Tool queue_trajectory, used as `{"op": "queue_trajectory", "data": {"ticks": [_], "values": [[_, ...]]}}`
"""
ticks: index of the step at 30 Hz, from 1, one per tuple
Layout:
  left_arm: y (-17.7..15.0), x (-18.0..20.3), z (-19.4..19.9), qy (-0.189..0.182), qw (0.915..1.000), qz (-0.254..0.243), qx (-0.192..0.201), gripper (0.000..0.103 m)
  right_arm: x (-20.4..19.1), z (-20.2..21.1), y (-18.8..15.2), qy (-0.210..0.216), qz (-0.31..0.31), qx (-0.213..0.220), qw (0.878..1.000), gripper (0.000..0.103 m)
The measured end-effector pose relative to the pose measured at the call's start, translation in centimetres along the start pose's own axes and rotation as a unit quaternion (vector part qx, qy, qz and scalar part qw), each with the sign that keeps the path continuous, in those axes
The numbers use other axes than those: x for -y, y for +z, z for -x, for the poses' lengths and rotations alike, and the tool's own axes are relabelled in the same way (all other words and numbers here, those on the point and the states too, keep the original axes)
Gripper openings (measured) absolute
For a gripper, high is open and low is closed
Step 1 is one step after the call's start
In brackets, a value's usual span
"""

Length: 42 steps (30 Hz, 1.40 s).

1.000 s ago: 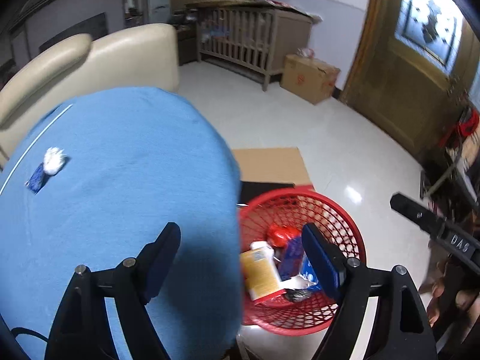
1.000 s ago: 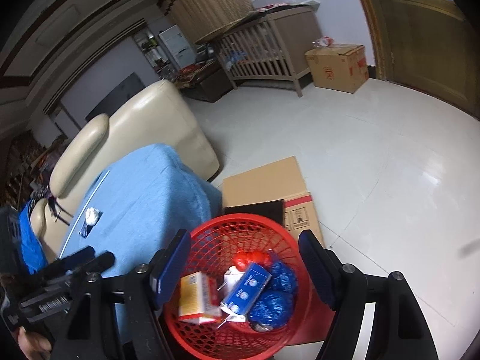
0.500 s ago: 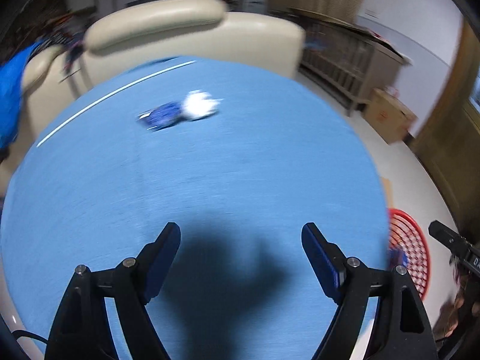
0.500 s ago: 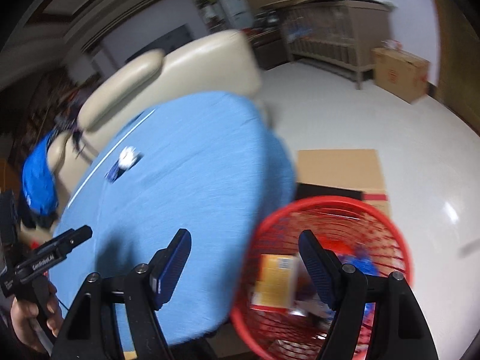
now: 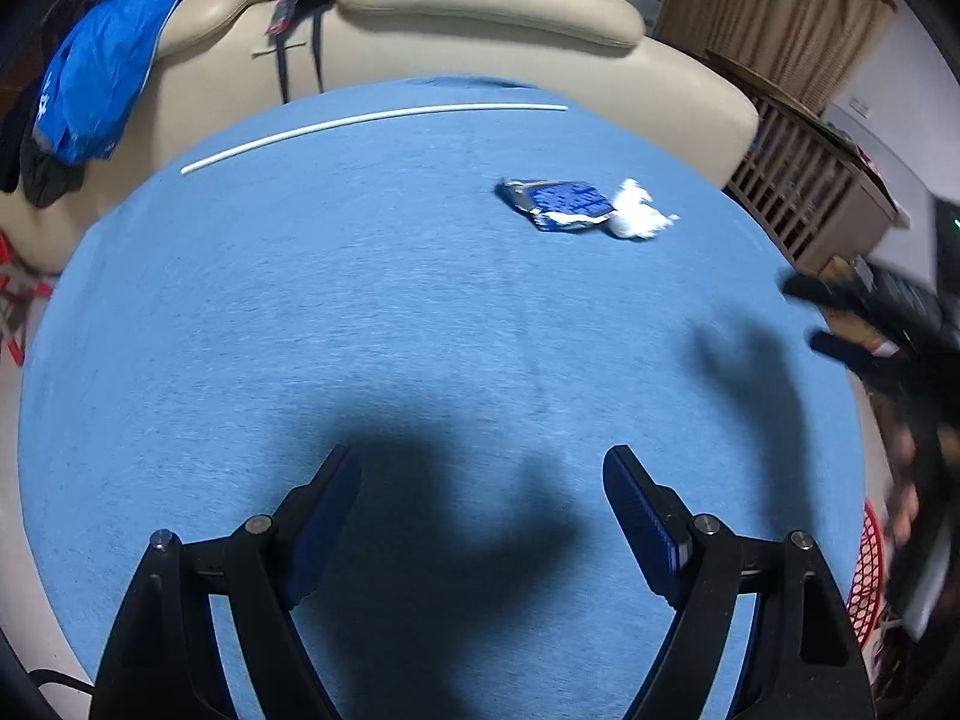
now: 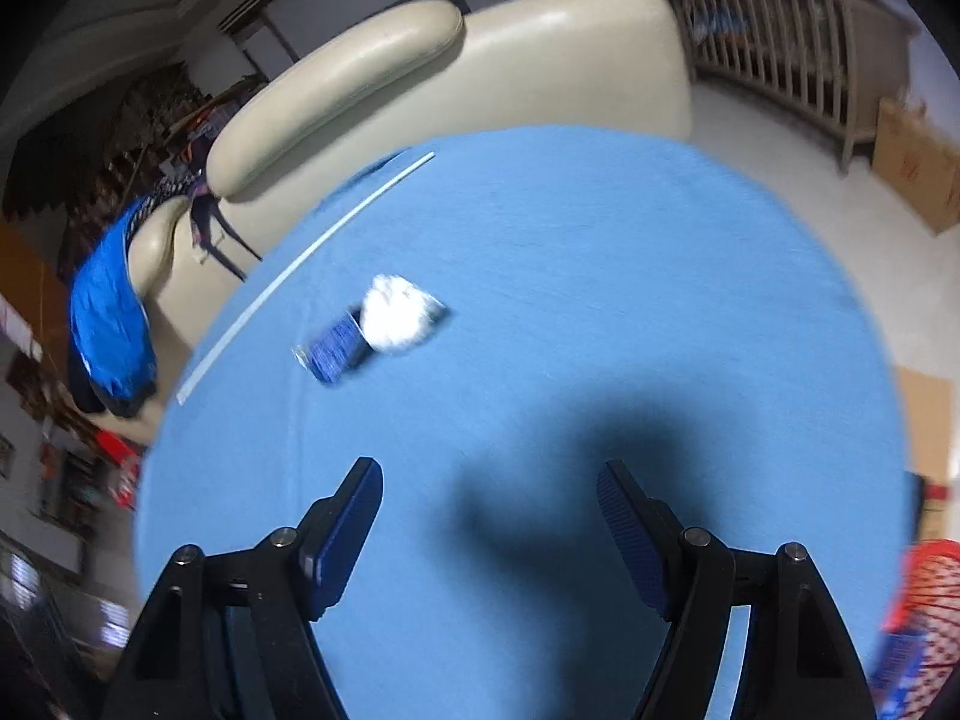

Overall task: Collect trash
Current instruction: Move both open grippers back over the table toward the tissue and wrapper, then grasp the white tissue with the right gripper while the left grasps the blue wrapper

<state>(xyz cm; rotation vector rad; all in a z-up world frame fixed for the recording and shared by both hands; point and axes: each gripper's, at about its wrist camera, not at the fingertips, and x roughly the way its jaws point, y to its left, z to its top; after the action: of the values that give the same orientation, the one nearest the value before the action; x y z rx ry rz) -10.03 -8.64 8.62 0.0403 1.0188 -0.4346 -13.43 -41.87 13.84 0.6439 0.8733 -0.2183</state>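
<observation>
A blue wrapper [image 5: 561, 203] and a white crumpled tissue [image 5: 637, 218] lie side by side on the blue round table [image 5: 360, 330], toward its far side. In the right wrist view the wrapper [image 6: 335, 349] and the tissue [image 6: 396, 317] lie ahead and to the left. My left gripper [image 5: 483, 510] is open and empty above the near part of the table. My right gripper [image 6: 489, 516] is open and empty over the table; it shows blurred at the right edge of the left wrist view [image 5: 840, 318]. The red trash basket [image 5: 867, 576] stands beside the table at the right; only its rim shows.
A white thin rod [image 5: 372, 117] lies along the table's far edge. A cream sofa [image 5: 480, 18] stands behind the table with a blue jacket [image 5: 96, 90] draped on it. A wooden crib [image 6: 798, 48] and a cardboard box [image 6: 912, 168] stand on the floor at the right.
Both grippers have swung left, from over the red basket to over the blue table. The wrapper and tissue now lie ahead of both. Both grippers stayed open.
</observation>
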Motion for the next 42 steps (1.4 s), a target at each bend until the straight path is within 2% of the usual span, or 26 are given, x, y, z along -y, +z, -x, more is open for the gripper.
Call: {"op": "queue_trajectory", "data": {"ticks": [8, 12, 15, 17, 18, 19, 22, 24, 28, 32, 34, 36, 39, 40, 42], "values": [[2.1, -2.7, -1.1, 0.003, 0.9998, 0.022, 0.001, 0.083, -4.9, -9.3, 6.2, -0.029, -0.028, -0.019, 0.999, 0.077], [3.0, -3.8, -2.1, 0.008, 0.9994, 0.032, -0.002, 0.083, -6.0, -12.1, 7.8, -0.052, -0.020, -0.025, 0.998, 0.077], [3.8, -4.3, -2.8, 0.012, 0.9991, 0.039, -0.004, 0.083, -6.7, -14.1, 8.3, -0.067, -0.003, -0.046, 0.997, 0.076], [4.5, -4.4, -3.3, 0.014, 0.9991, 0.040, -0.005, 0.083, -6.8, -14.9, 8.1, -0.065, 0.012, -0.058, 0.996, 0.050], [4.7, -4.4, -3.5, 0.015, 0.9991, 0.040, -0.005, 0.083, -7.0, -15.1, 8.0, -0.056, 0.021, -0.061, 0.996, 0.047], [5.1, -4.2, -3.7, 0.017, 0.9991, 0.038, -0.005, 0.083, -7.3, -15.0, 7.9, -0.051, 0.034, -0.062, 0.996, 0.039], [6.7, -3.0, -4.6, 0.017, 0.9996, 0.023, -0.004, 0.083, -7.8, -13.8, 7.3, -0.050, 0.083, -0.059, 0.994, 0.038], [7.9, -2.0, -5.3, 0.015, 0.9998, 0.014, -0.002, 0.083, -6.8, -12.5, 7.0, -0.052, 0.092, -0.051, 0.993, 0.038], [10.8, 0.9, -7.3, 0.004, 0.9999, -0.011, -0.003, 0.083, -3.4, -9.5, 6.4, -0.043, 0.085, -0.038, 0.995, 0.038], [14.0, 3.8, -10.2, -0.009, 0.9998, -0.017, -0.005, 0.084, 0.7, -6.0, 4.7, -0.024, 0.056, -0.028, 0.998, 0.039], [15.4, 5.1, -11.7, -0.020, 0.9990, -0.038, -0.010, 0.085, 2.6, -4.1, 3.4, -0.010, 0.035, -0.023, 0.999, 0.039], [16.7, 6.0, -12.9, -0.010, 0.9983, -0.053, -0.020, 0.085, 3.5, -2.9, 2.5, -0.002, 0.027, -0.021, 0.999, 0.039], [18.3, 7.1, -13.3, -0.002, 0.9991, -0.036, -0.020, 0.085, 4.6, -2.2, 1.8, 0.010, 0.011, -0.017, 1.000, 0.039], [18.7, 7.4, -13.5, 0.000, 0.9992, -0.035, -0.019, 0.089, 4.8, -2.2, 1.7, 0.015, 0.006, -0.017, 1.000, 0.039], [19.2, 7.9, -14.6, 0.024, 0.9990, -0.030, -0.025, 0.090, 4.7, -2.1, 1.6, 0.020, 0.006, -0.014, 1.000, 0.039]]}}
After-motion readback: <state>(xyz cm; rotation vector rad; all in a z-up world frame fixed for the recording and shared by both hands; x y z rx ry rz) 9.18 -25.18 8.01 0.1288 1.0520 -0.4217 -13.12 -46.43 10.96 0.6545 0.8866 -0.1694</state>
